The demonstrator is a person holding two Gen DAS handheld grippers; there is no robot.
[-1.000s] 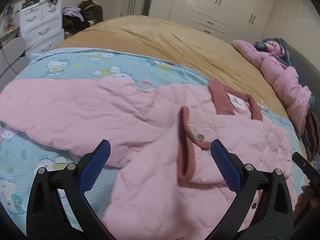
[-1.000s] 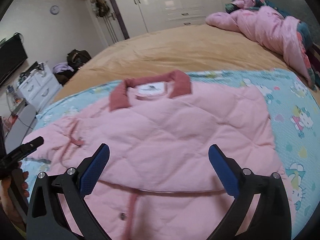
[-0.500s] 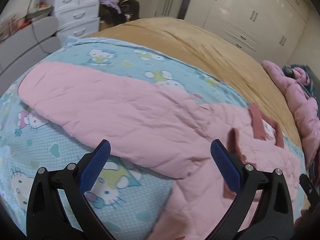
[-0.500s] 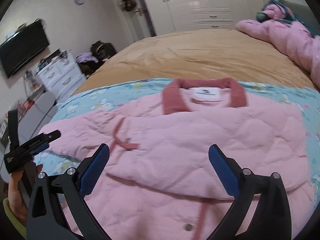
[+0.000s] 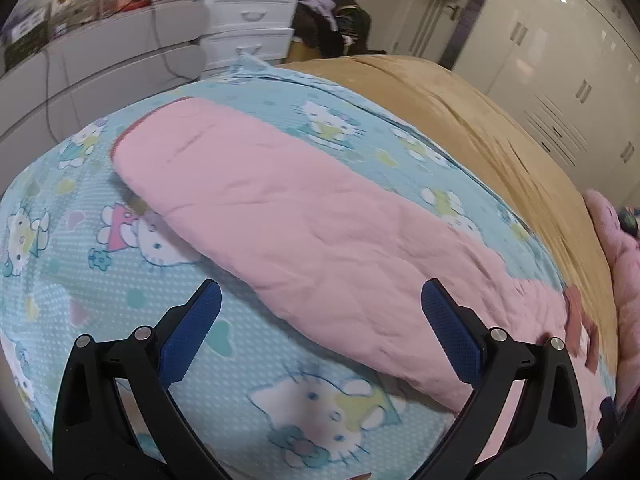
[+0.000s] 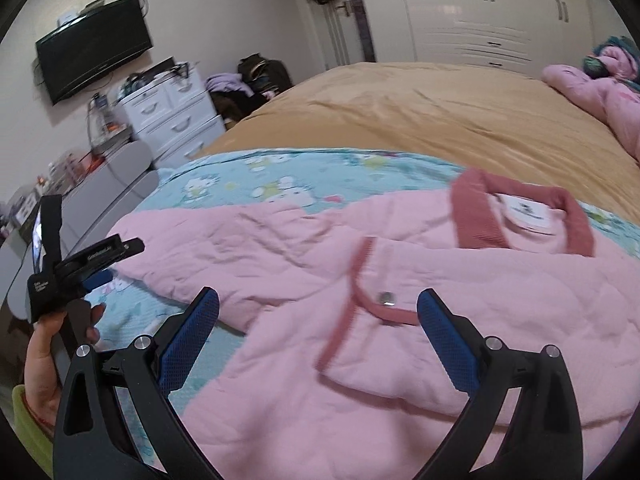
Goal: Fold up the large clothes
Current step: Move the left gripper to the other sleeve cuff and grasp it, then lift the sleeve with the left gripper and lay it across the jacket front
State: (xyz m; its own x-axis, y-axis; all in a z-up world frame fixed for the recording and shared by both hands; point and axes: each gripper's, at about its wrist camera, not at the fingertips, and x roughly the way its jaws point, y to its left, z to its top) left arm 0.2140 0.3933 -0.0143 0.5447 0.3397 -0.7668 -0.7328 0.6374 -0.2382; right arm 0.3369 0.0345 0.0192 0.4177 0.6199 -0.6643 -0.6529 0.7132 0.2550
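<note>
A pink quilted jacket (image 6: 400, 280) is spread flat on the cartoon-print blue sheet (image 5: 100, 240), one sleeve (image 5: 300, 220) stretched toward the sheet's edge. Above the sheet, the left gripper (image 5: 320, 316) and right gripper (image 6: 318, 316) are held spread wide and empty.

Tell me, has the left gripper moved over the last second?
Yes. The left gripper has swung left, from the jacket's collar out along the outstretched sleeve, toward the white drawers.
</note>
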